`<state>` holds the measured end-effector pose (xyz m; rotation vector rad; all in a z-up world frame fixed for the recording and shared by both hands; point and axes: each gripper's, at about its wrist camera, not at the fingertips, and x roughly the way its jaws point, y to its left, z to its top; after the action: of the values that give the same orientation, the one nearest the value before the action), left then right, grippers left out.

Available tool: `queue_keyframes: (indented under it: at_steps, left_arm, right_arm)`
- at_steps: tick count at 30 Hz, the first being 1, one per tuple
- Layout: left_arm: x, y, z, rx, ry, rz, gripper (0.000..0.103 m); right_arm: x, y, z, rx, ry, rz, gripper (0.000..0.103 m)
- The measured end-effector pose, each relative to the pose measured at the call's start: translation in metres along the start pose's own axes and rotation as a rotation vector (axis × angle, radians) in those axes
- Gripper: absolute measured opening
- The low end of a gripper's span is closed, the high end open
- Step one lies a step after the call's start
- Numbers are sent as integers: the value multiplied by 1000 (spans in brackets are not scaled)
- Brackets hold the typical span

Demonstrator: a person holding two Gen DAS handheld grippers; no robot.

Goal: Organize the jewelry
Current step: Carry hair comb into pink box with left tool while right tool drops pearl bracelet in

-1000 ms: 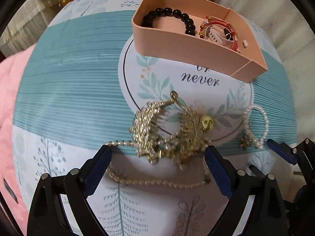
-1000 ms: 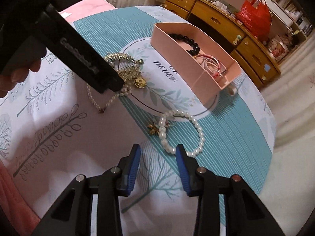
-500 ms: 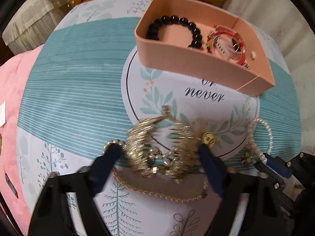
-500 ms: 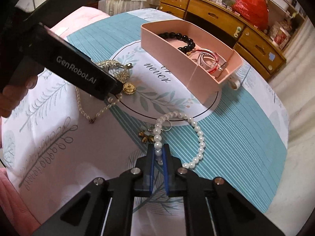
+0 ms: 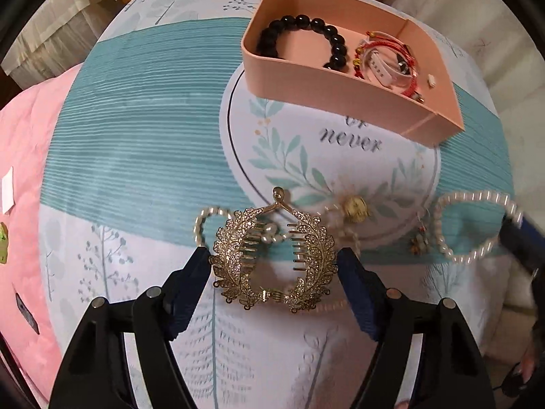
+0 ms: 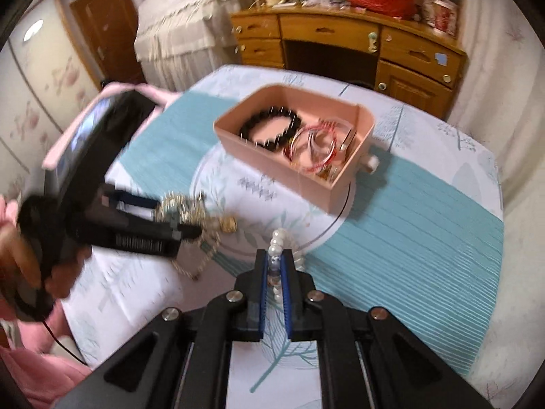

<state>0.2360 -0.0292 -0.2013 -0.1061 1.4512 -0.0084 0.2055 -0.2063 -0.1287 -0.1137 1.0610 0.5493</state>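
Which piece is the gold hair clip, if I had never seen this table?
Start at the pink tray on the leafy tablecloth, then come nearer. Between the left tool and its blue pads sits the gold hair clip: two glittering leaf-shaped halves with comb teeth, unlike the round pearl strands beside it.

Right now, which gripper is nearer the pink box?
Neither clearly. The left gripper grips the gold hair clip, the right gripper is shut on the pearl bracelet; both sit short of the pink box, apart from it.
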Motion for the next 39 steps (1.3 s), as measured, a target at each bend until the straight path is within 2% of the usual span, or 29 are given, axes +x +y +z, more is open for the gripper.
queue_keyframes:
  at_steps: [8, 12, 17, 25, 32, 36, 37, 38, 39]
  left_arm:
    - [-36, -7, -3, 66, 71, 9, 74]
    - [-59, -14, 7, 104, 75, 12, 74]
    - [-97, -9, 10, 149, 56, 17, 74]
    - [-135, -9, 48, 207, 3, 22, 75]
    - [-146, -16, 92, 230, -75, 10, 75]
    - [-145, -18, 113, 234, -120, -34, 75]
    - [-145, -19, 118, 238, -137, -45, 76]
    - [-144, -20, 122, 240, -151, -50, 89]
    - [-144, -20, 125, 240, -162, -48, 102]
  right_arm:
    - [-34, -3, 30, 89, -93, 36, 7]
    - [-42, -4, 44, 100, -129, 44, 7]
    - [-51, -2, 64, 98, -173, 42, 7]
    - [-57, -2, 97, 85, -228, 34, 8]
    - [-54, -4, 120, 99, -245, 28, 8]
    - [-50, -7, 127, 117, -250, 16, 8]
    - [-49, -10, 128, 132, -251, 22, 9]
    - [-47, -12, 128, 148, -249, 26, 10]
    - [-45, -16, 128, 174, -244, 30, 19]
